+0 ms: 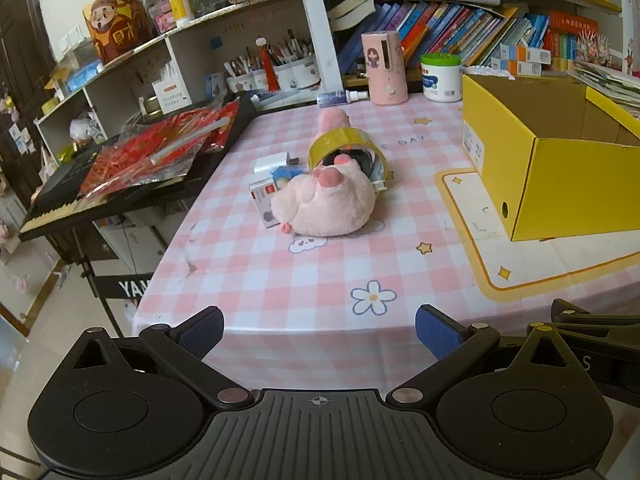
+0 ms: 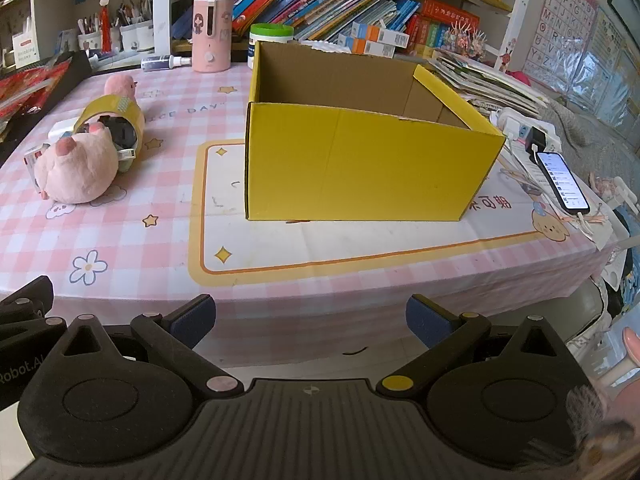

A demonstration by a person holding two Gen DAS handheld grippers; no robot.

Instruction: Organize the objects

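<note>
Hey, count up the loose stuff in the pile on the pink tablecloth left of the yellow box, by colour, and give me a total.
Pink: 2, the plush and a second plush behind the pile
Yellow: 1, the tape roll
White: 2, the charger and the small carton
Black: 1, a gadget inside the tape roll, too hidden to identify
Total: 6 that I can make out

Plush toy (image 2: 76,168) left of box (image 2: 360,160), tape roll (image 2: 116,114) behind toy
</note>
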